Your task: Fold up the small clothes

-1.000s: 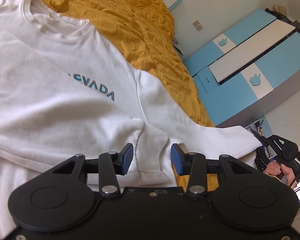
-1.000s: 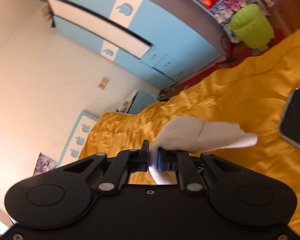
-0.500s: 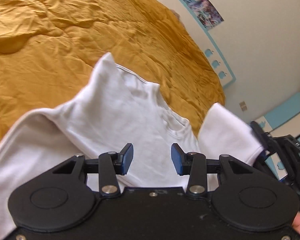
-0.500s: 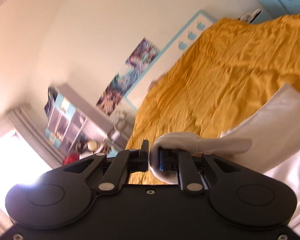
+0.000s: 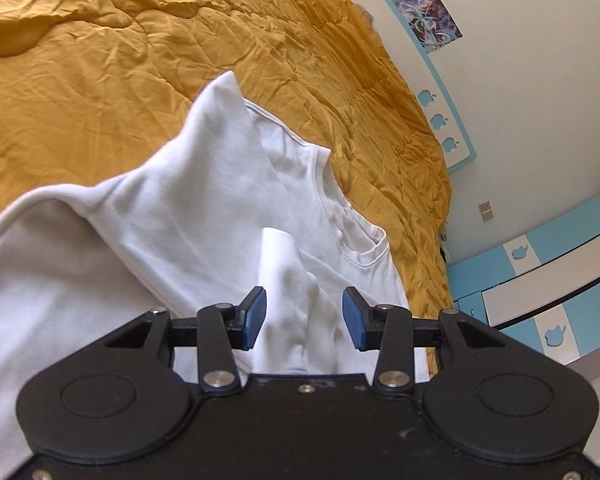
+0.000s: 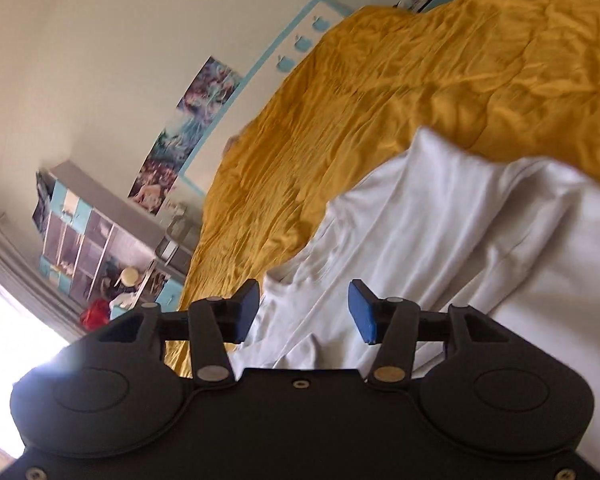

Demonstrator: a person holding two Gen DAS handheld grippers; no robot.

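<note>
A white sweatshirt [image 5: 204,200] lies on the mustard-yellow bedspread [image 5: 100,72], its sleeves folded in over the body. Its neck opening [image 5: 356,240] faces right. My left gripper [image 5: 304,318] is open and empty, with a folded sleeve [image 5: 288,280] lying between and beyond its fingers. My right gripper [image 6: 304,312] is open and empty just above the same sweatshirt [image 6: 440,232], whose cloth is rumpled under the fingers. The printed front is hidden.
The yellow bedspread [image 6: 440,72] stretches beyond the shirt. A blue and white wardrobe [image 5: 556,280] stands at the right, a wall poster [image 5: 424,4] above the bed. A shelf unit [image 6: 88,240] and bright window [image 6: 4,344] are at the left.
My right gripper has opened and let go of the sleeve, which now lies over the shirt body. The left gripper stays open and has shifted slightly over the shirt.
</note>
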